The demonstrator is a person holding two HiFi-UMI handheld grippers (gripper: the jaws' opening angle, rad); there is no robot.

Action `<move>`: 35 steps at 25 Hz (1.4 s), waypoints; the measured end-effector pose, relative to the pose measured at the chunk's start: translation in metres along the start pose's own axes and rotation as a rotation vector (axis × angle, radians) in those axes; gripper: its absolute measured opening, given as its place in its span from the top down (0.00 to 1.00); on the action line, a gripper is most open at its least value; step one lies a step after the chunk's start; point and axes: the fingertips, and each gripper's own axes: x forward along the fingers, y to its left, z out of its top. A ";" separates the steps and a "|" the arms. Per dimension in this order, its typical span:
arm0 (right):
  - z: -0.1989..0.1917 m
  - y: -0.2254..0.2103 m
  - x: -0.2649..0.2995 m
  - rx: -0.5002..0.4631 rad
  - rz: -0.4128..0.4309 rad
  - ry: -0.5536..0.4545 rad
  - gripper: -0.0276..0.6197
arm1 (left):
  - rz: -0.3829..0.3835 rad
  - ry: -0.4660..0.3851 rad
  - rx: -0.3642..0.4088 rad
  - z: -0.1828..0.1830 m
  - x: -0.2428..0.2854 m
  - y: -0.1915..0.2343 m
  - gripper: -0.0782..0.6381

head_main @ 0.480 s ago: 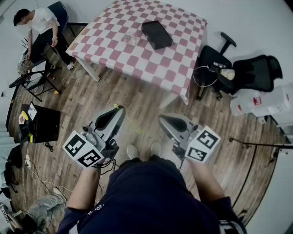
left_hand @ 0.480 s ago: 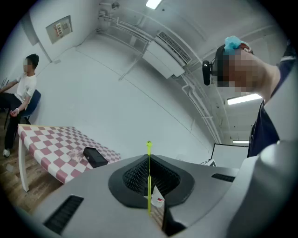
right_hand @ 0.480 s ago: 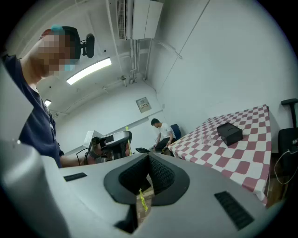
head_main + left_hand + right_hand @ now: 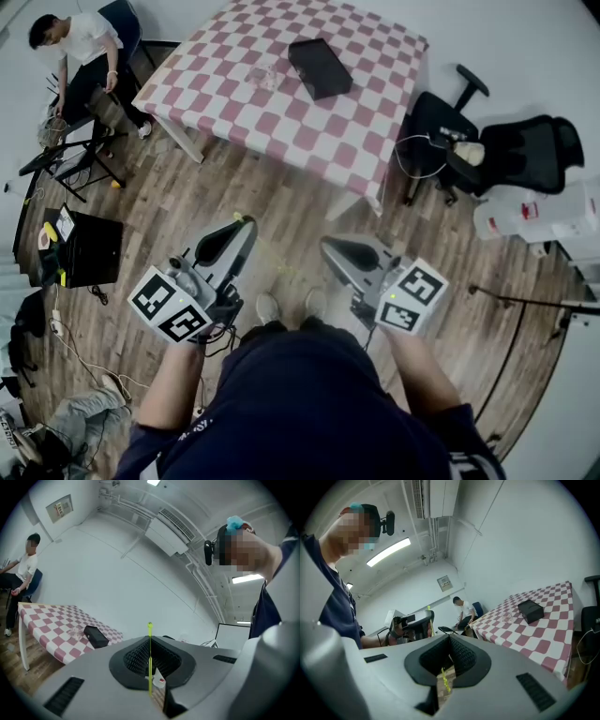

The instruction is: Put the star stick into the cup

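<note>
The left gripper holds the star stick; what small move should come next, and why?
Probably carry the left gripper toward the checkered table: its fingers are shut on the star stick, but the clear cup stands well ahead, beside the black box.

Brown wood-plank floor (image 4: 281, 211), plain white walls (image 4: 117, 583), a worktop (image 4: 272, 122) under a red-and-white checked cloth, a black office chair (image 4: 436, 127) beside it, another black chair (image 4: 530, 150) farther along, a long ceiling light (image 4: 389, 551) glowing, an air-conditioner (image 4: 168, 535) high up, a person (image 4: 80, 47) seated in the corner.
</note>
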 end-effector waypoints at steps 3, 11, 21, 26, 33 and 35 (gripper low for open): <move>-0.003 -0.012 -0.010 0.012 -0.003 0.002 0.93 | 0.009 0.006 -0.003 -0.007 0.011 -0.004 0.85; -0.009 -0.044 -0.060 0.042 0.010 0.001 0.93 | 0.051 -0.003 0.016 -0.020 0.043 -0.028 0.85; 0.004 -0.073 -0.069 0.047 0.059 0.013 0.93 | 0.126 -0.041 0.027 -0.013 0.057 -0.023 0.85; 0.001 -0.085 -0.042 0.042 0.078 0.025 0.93 | 0.139 -0.057 0.022 -0.015 0.058 0.004 0.85; 0.016 -0.128 0.029 0.071 0.063 0.049 0.93 | 0.140 -0.056 -0.004 0.006 0.074 0.086 0.85; 0.024 -0.142 0.059 0.077 0.053 0.052 0.93 | 0.135 -0.047 -0.012 0.015 0.079 0.118 0.85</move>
